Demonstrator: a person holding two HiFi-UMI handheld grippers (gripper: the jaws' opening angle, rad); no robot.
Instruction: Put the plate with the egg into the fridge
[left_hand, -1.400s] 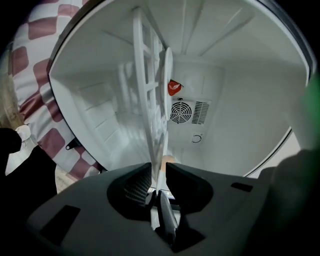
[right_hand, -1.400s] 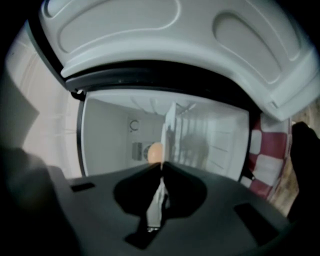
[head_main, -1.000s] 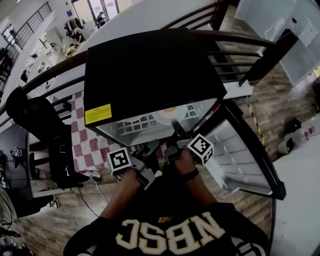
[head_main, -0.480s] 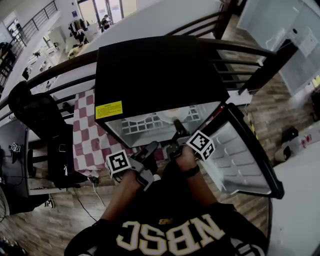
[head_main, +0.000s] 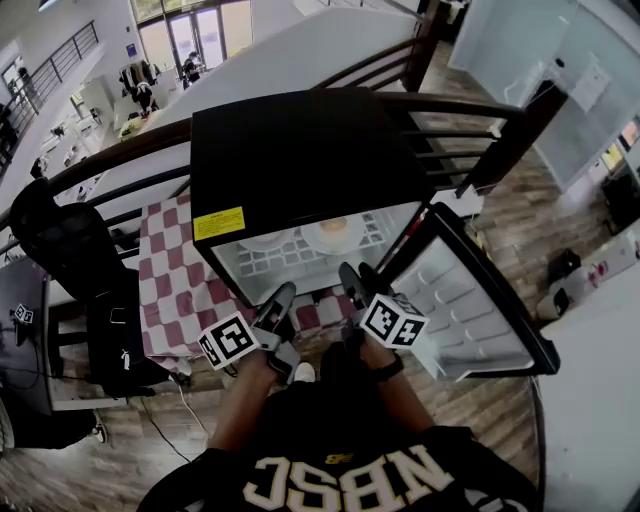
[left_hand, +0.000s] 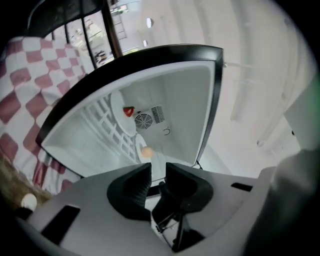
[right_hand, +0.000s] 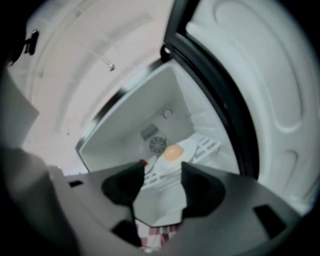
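Note:
The white plate (head_main: 333, 236) with the egg (head_main: 334, 225) lies on the wire shelf inside the open black fridge (head_main: 300, 150). In the right gripper view the egg (right_hand: 172, 152) and its plate (right_hand: 189, 148) sit beyond my jaws. My right gripper (head_main: 352, 280) (right_hand: 163, 172) is in front of the fridge mouth, its jaws opening with nothing between them. My left gripper (head_main: 281, 301) (left_hand: 158, 172) hovers beside it at the fridge's lower edge, jaws nearly together and empty. From the left gripper view the egg (left_hand: 146, 151) shows just past the jaws.
A second white plate (head_main: 268, 240) with something red on it (left_hand: 128, 111) lies to the left on the same shelf. The fridge door (head_main: 470, 310) stands swung out to the right. A red-checked cloth (head_main: 180, 280) and a black chair (head_main: 70, 240) are to the left.
My right gripper has let go of the plate, opened and drawn back out of the fridge. The plate with the egg stays on the shelf. The left gripper has shifted slightly forward.

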